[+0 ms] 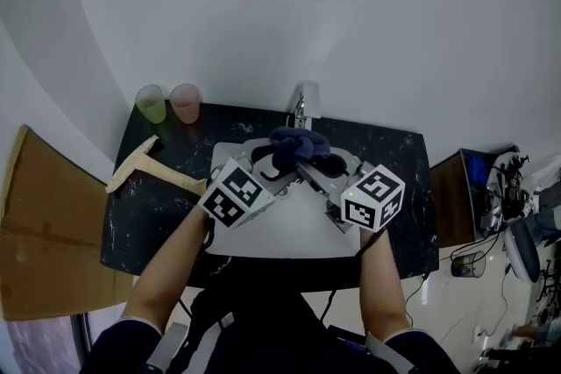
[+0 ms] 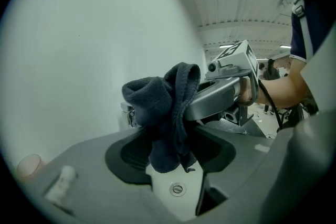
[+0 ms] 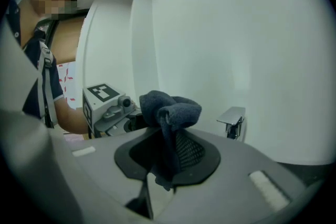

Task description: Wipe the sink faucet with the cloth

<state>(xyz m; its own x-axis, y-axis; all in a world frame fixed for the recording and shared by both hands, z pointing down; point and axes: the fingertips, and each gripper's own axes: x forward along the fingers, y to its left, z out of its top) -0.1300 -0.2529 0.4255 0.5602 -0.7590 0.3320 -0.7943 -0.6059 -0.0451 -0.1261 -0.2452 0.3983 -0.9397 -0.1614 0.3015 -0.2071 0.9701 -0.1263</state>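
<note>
The dark blue cloth point(image 1: 298, 143) is bunched up over the far part of the white sink point(image 1: 289, 228), just in front of the faucet point(image 1: 302, 105), and both grippers meet at it. The right gripper point(image 3: 165, 160) has its jaws almost together and pinches the cloth between the pads; the thick folded part stands above the jaws and a thin end goes down through them, so the long axis of the cloth is upright. The left gripper point(image 2: 170, 144) has its jaws about half apart around this hanging end, and they do not seem to squeeze it. The faucet stands at the far rim of the sink, in the middle, with its flat spout pointing toward the person over the basin. Only the left gripper view shows the drain point(image 2: 177, 189) under the cloth. Only the right gripper view shows the spout from the side, apart from the cloth. Only the head view shows the black countertop point(image 1: 394, 215) with a green cup point(image 1: 151, 103) and a pink cup point(image 1: 185, 102) at its far left corner.
</note>
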